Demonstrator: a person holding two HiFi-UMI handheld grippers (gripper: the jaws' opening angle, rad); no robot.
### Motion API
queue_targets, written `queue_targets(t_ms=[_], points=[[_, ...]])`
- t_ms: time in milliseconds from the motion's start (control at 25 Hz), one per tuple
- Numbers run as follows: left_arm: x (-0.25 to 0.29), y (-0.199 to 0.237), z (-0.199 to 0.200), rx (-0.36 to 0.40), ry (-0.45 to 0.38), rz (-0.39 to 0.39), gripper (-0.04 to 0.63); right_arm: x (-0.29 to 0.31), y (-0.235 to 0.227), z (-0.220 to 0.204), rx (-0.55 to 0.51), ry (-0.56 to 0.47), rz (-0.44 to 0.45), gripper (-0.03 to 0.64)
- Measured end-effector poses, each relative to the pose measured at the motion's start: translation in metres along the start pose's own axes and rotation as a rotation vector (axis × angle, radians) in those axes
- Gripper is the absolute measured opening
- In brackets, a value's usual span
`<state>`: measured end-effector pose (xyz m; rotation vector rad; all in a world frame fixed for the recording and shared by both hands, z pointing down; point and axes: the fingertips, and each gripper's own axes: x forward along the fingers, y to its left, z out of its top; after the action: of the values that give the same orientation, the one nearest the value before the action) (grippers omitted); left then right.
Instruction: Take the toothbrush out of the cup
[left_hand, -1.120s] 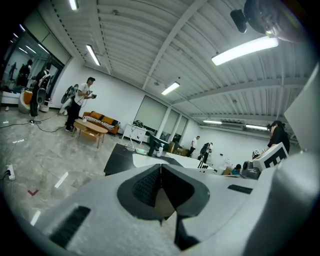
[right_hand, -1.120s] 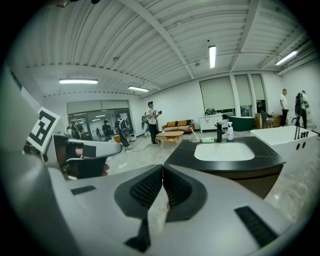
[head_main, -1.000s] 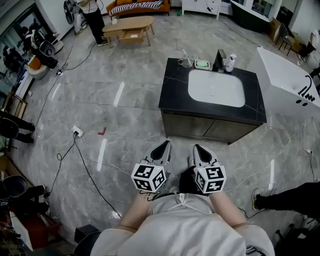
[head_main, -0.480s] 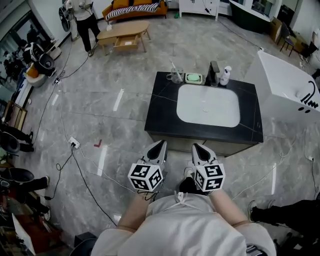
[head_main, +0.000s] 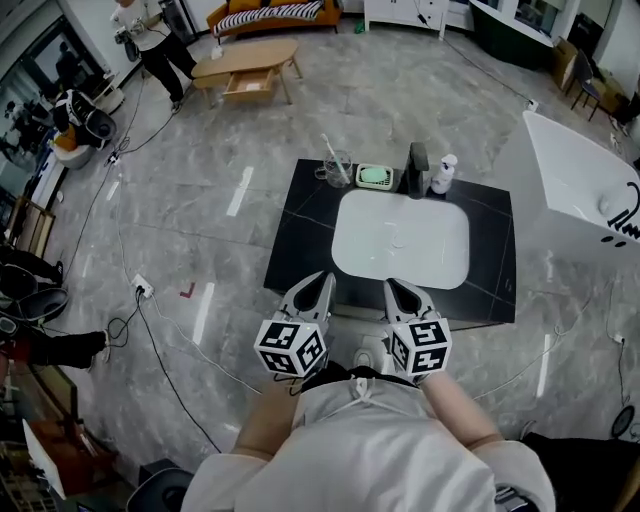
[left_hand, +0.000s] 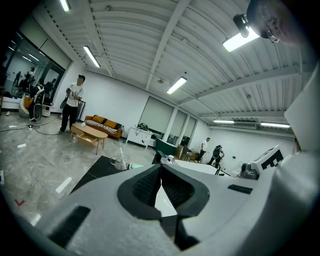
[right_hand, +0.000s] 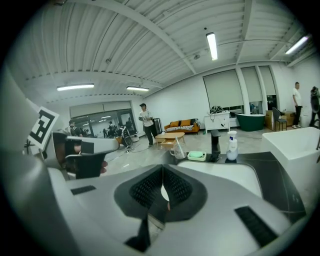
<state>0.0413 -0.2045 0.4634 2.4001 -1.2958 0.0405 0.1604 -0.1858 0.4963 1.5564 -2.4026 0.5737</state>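
A clear glass cup (head_main: 338, 168) stands at the back left corner of a black vanity counter (head_main: 290, 235), with a white toothbrush (head_main: 330, 152) leaning out of it to the upper left. The cup (right_hand: 178, 151) also shows in the right gripper view, and small in the left gripper view (left_hand: 119, 162). My left gripper (head_main: 316, 292) and right gripper (head_main: 402, 296) hang side by side at the counter's near edge, far short of the cup. Both have their jaws pressed together with nothing between them.
A white sink basin (head_main: 400, 240) fills the counter's middle. Behind it stand a green soap dish (head_main: 373, 176), a black faucet (head_main: 417, 160) and a white pump bottle (head_main: 441, 173). A white bathtub (head_main: 590, 190) is at the right. Cables cross the floor; a person (head_main: 148, 38) stands far left.
The vanity has come closer and lower in the head view as I walked toward it. Both grippers kept their places side by side, still shut.
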Motion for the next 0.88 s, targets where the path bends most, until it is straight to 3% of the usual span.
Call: queue_targets(t_ms=[440,880], points=[[0.061,0.032,0.005,-0.03,0.043,0.016,0.02,0.052,-0.037,0.009,0.032,0.039,-0.009,0.028],[0.149,0.098,0.043,-0.038,0.064,-0.014,0.02,0.138,-0.066,0.048,0.055,0.053,-0.064,0.028]])
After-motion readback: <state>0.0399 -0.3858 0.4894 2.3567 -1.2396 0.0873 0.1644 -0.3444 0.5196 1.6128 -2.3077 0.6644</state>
